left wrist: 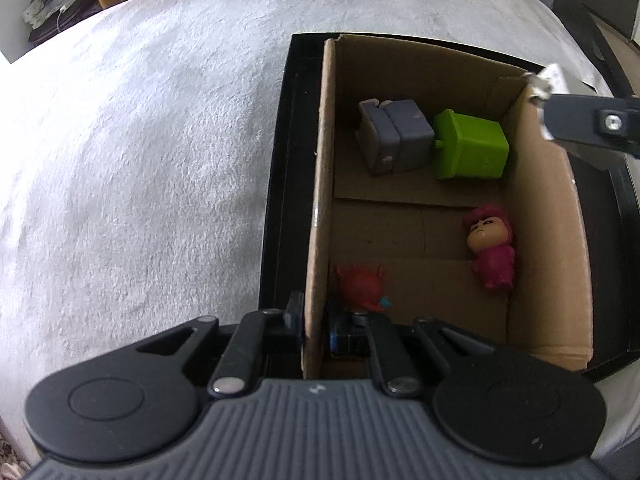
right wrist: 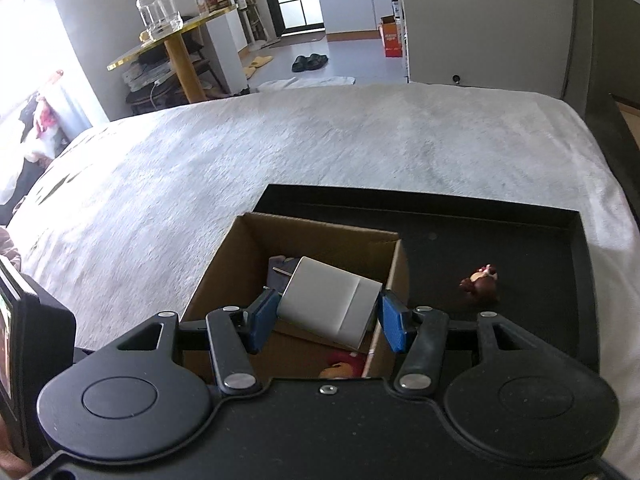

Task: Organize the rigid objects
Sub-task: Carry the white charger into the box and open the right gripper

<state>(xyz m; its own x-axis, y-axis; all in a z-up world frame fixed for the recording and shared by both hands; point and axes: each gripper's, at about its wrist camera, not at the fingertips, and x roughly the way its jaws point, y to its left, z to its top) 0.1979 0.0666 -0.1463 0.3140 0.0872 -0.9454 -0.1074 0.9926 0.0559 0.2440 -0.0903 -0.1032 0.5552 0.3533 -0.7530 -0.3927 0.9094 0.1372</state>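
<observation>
An open cardboard box stands in a black tray on a white blanket. Inside it lie a grey block toy, a green block, a pink figure and a red toy. My left gripper is shut on the box's left wall, one finger outside and one inside. In the right wrist view my right gripper is shut on a white rectangular block, held tilted over the cardboard box. A small brown figurine lies on the black tray to the right of the box.
The white blanket spreads wide to the left of the tray and beyond it. Past the far edge are a round gold-topped table with glass jars, and a floor with slippers. A dark frame edge runs along the right.
</observation>
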